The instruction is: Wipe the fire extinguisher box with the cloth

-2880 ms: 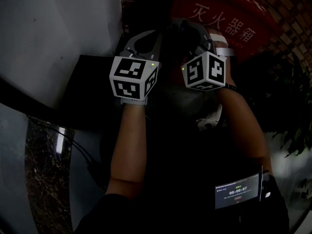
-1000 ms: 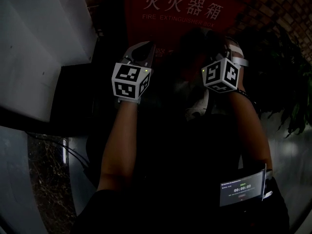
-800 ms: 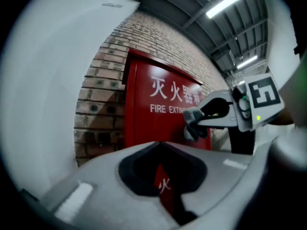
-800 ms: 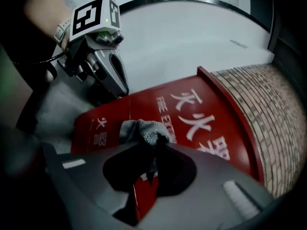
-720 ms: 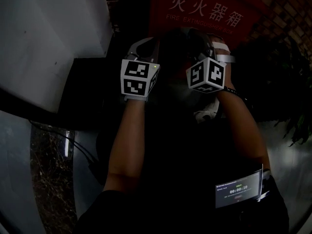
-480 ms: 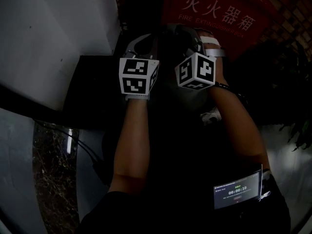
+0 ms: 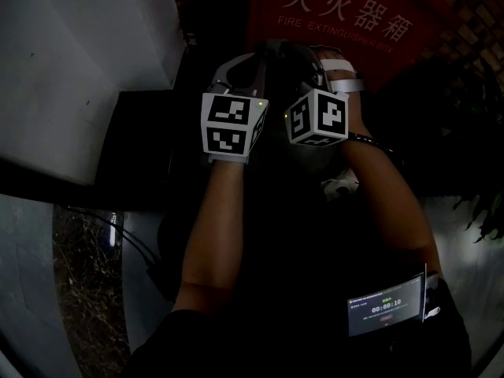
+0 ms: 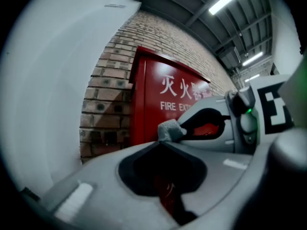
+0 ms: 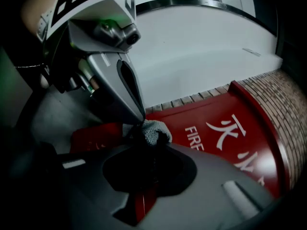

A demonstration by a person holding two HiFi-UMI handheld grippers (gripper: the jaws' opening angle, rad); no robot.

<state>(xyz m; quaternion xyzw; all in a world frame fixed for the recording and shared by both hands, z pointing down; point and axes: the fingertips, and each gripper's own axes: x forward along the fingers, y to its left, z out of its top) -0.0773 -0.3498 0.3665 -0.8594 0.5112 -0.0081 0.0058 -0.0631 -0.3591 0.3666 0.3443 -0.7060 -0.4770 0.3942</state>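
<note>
The left gripper [image 8: 162, 143] and right gripper [image 9: 144, 145] met tip to tip, the jaws of both clenched on the grey cloth [image 9: 153, 131]. The red fire extinguisher box [image 7: 346, 22] stood upright at twelve o'clock from both, the right gripper seemingly more squarely before it.

Head view: the red fire extinguisher box [image 7: 272, 10] bore the white characters 灭火器箱, with a smaller line, FIRE EXTINGUISHER BOX, beneath them. Left gripper view: the same box [image 8: 148, 99] showed 灭火 and part of a third character over FIRE EXT, the rest being hidden. Right gripper view: the box [image 9: 201, 116] showed 灭, part of the next character, and FIRE. Head view, lower right: a small screen [image 7: 384, 312] at the person's waist displayed 00:00:10; its other lines were too small to read.
</note>
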